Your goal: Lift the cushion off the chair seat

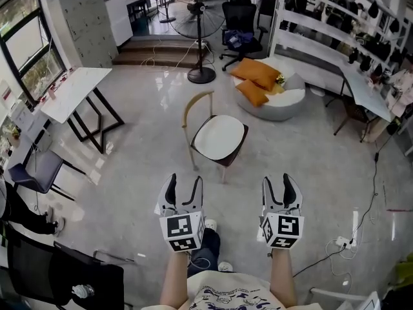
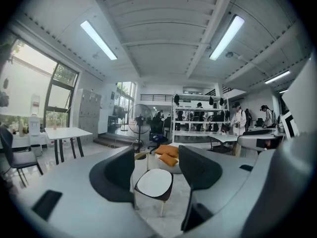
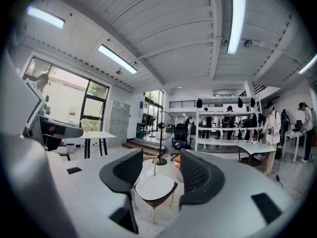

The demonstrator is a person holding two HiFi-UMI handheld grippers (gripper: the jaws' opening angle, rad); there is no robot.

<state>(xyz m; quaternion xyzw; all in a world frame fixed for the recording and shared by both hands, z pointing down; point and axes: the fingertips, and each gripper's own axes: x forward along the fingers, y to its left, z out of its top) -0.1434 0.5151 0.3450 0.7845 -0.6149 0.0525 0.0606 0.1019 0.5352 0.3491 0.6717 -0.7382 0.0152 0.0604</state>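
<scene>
A wooden chair (image 1: 193, 112) with a curved back stands on the glossy floor ahead of me. A flat white cushion (image 1: 219, 137) lies on its dark seat. In the head view my left gripper (image 1: 182, 181) and right gripper (image 1: 282, 179) are side by side, short of the chair, both pointing toward it. Each is open with nothing between its fingers. The left gripper view frames the cushion (image 2: 154, 182) between the spread jaws of the left gripper (image 2: 156, 158). The right gripper view shows the cushion (image 3: 154, 186) just below the gap of the right gripper (image 3: 161, 165).
Beyond the chair stand a pedestal fan (image 1: 201, 44) and a round white lounger (image 1: 279, 102) with orange pillows (image 1: 257, 73). A white trestle table (image 1: 74, 90) is at the left. A power strip (image 1: 340, 242) with cables lies at the right, and a black chair (image 1: 71, 276) is near my left side.
</scene>
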